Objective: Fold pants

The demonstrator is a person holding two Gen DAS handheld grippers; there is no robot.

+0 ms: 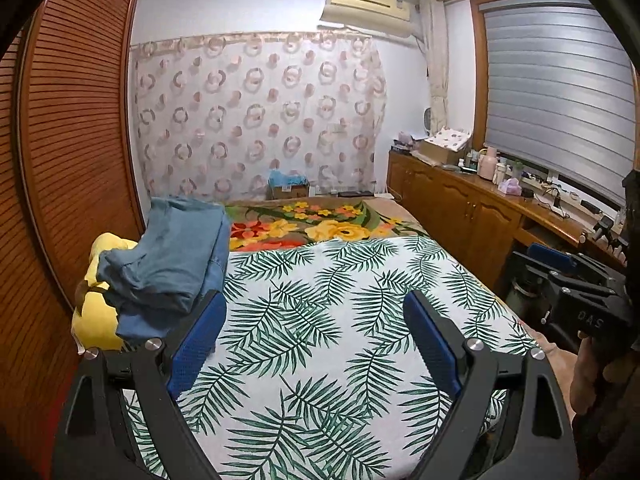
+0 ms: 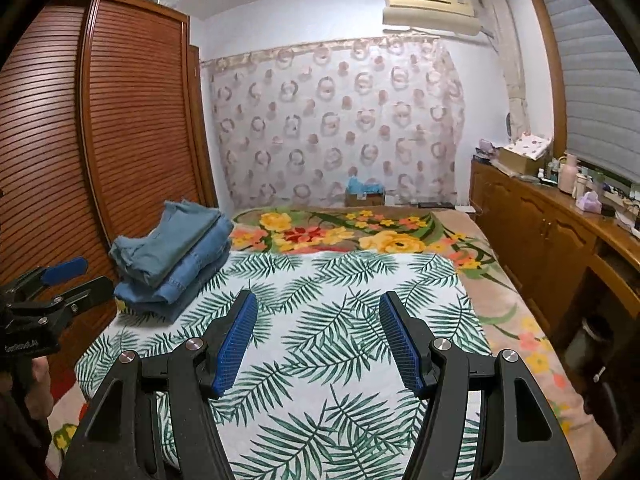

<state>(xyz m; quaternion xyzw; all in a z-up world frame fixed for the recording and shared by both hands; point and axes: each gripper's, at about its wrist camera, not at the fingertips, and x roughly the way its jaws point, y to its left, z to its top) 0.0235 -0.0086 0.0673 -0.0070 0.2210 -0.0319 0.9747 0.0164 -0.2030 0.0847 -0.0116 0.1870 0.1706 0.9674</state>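
Note:
Folded blue denim pants (image 1: 172, 256) lie in a stack at the left side of the bed, on the palm-leaf sheet (image 1: 320, 320); they also show in the right wrist view (image 2: 176, 256). My left gripper (image 1: 316, 312) is open and empty above the sheet, just right of the stack. My right gripper (image 2: 318, 312) is open and empty over the middle of the sheet. Each gripper shows at the edge of the other's view, the right one (image 1: 560, 276) and the left one (image 2: 76, 280).
A yellow garment (image 1: 100, 300) lies under and left of the denim stack. A floral blanket (image 1: 320, 224) covers the far bed. A louvred wooden wardrobe (image 1: 72, 140) stands at left, a cluttered wooden cabinet (image 1: 480, 204) at right, a curtain (image 1: 256, 120) behind.

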